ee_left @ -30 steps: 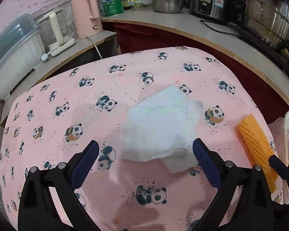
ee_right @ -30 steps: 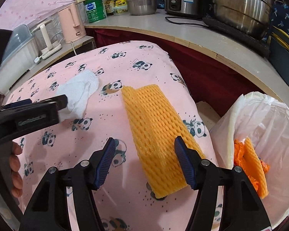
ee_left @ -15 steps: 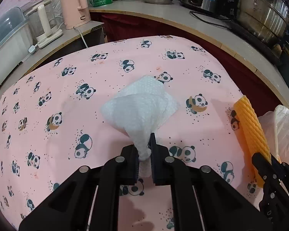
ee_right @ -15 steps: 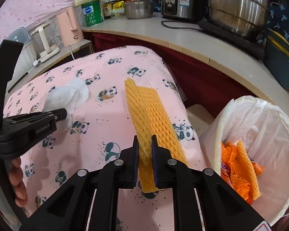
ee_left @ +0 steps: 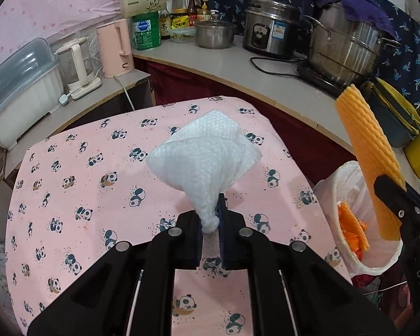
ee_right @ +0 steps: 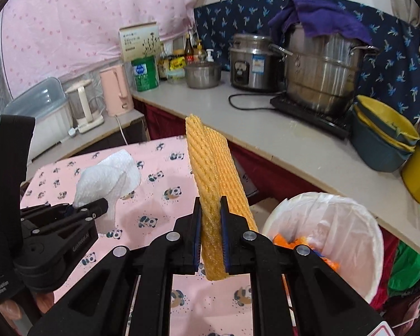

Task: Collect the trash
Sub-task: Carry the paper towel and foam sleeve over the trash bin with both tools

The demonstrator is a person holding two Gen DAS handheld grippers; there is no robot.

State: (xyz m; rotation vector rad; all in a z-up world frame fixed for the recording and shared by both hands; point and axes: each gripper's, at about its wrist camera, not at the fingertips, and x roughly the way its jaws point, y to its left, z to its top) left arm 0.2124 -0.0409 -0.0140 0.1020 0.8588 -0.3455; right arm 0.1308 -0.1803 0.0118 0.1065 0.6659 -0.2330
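Observation:
My left gripper (ee_left: pixel 210 218) is shut on a crumpled white paper towel (ee_left: pixel 201 154), which hangs lifted above the pink panda tablecloth (ee_left: pixel 84 190). My right gripper (ee_right: pixel 211 229) is shut on an orange foam net sleeve (ee_right: pixel 212 168), held upright off the table. In the left wrist view that orange sleeve (ee_left: pixel 369 151) stands at the right, above the bin. In the right wrist view the paper towel (ee_right: pixel 109 176) and the left gripper (ee_right: pixel 98 205) show at the left. A white-lined trash bin (ee_right: pixel 350 224) stands to the table's right, with orange scraps inside.
A counter (ee_left: pixel 238 70) curves behind the table with a rice cooker (ee_left: pixel 271 33), a big steel pot (ee_left: pixel 344 44), a pink kettle (ee_left: pixel 116 47) and jars. Stacked yellow and blue basins (ee_right: pixel 383 134) sit at the far right. A white lidded box (ee_left: pixel 19 95) stands at the left.
Both grippers closed from open, the left on the paper towel, the right on the orange sleeve. Both then rose, lifting the towel and the sleeve off the tablecloth.

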